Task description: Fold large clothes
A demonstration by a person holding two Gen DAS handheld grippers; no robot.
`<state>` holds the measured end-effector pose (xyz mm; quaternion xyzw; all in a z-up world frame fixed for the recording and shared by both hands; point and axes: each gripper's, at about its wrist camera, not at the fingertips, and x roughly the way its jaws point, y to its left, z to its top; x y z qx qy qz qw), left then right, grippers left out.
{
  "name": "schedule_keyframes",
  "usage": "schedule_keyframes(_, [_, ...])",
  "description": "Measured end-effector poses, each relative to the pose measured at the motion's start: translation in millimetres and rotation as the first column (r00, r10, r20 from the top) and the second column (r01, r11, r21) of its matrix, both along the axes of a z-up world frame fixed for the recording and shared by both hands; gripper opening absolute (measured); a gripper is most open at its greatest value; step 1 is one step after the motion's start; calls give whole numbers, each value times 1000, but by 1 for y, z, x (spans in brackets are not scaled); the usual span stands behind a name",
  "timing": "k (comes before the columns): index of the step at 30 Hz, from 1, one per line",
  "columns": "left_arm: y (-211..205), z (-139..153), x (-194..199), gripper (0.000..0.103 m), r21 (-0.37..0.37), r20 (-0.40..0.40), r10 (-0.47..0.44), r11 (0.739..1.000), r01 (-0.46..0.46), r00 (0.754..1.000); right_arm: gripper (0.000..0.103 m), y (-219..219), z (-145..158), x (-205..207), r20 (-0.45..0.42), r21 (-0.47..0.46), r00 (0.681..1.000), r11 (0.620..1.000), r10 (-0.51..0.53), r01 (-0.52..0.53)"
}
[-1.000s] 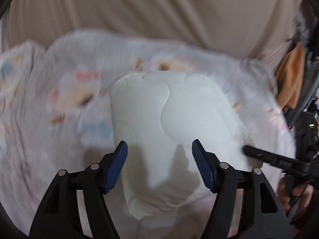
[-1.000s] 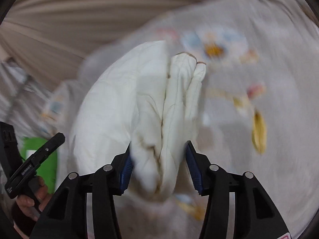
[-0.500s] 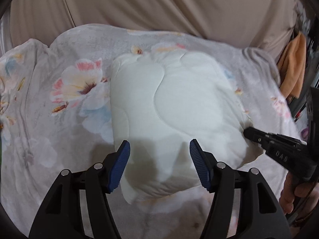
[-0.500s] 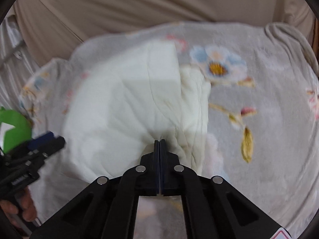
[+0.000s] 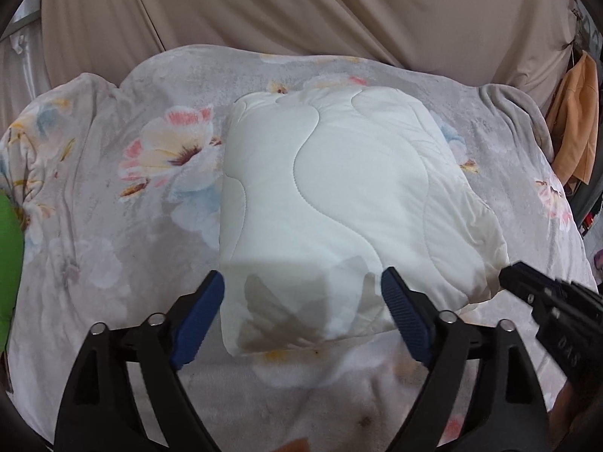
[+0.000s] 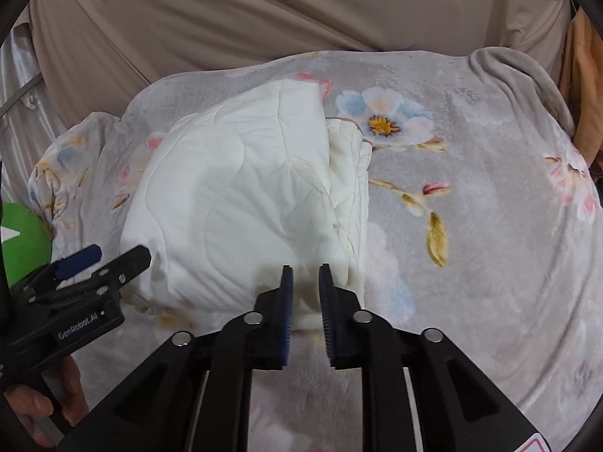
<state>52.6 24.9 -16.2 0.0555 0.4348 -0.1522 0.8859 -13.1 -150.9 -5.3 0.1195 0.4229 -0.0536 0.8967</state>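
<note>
Puffy white quilted comforter (image 5: 339, 203) folded into a block, plush floral blanket (image 5: 113, 245)

Beige curtain (image 5: 301, 7) behind grey floral-blanketed bed (image 5: 94, 226)

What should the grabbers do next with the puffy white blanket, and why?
Probably lift both away. The white quilt lies folded in a neat bundle on the floral blanket, and the left gripper and right gripper are open, holding nothing.
</note>
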Motion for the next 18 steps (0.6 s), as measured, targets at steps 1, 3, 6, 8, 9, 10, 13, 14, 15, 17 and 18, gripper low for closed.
schedule_keyframes(1, [-1,2,-4,87,2,7,7,1000,-7,1000,20,2,-1,-4,-2,-4,1000,1000,-3,3])
schedule_keyframes(3, [-4,2,-8,87,7,5,9,1000,-9,1000,21,9,-5,-11,-16,-7,1000,1000,2,-2])
schedule_keyframes(6, [-8,1,-16,87,12,1,9,1000,-9,1000,25,19,-9,-19,-23,-20,1000,1000,7,-8])
schedule_keyframes(8, [-11,0,-21,87,24,0,5,1000,-5,1000,28,24,-10,-23,-19,-35,1000,999,7,-8])
schedule_keyframes(9, [-12,0,-23,87,25,0,5,1000,-5,1000,28,26,-10,-25,-17,-42,1000,999,8,-9])
schedule_keyframes(10, [-13,0,-25,87,26,1,3,1000,-3,1000,29,29,-10,-26,-14,-49,1000,999,9,-9])
schedule_keyframes(13, [-14,-1,-30,87,34,-1,8,999,-8,1000,33,33,-10,-31,-9,-66,1000,998,4,-4])
schedule_keyframes(14, [-15,-2,-32,87,38,-1,9,999,-9,1000,34,34,-10,-32,-8,-62,1000,998,3,-3])
schedule_keyframes(15, [-15,-2,-34,87,42,0,7,999,-7,1000,34,35,-10,-32,-9,-60,1000,998,2,-2])
schedule_keyframes(17, [-17,-3,-37,87,51,2,6,999,-6,1000,34,37,-10,-34,-8,-61,1000,998,4,-4])
schedule_keyframes(18, [-18,-4,-39,87,58,5,7,998,-7,1000,34,38,-10,-34,-7,-64,1000,998,6,-6])
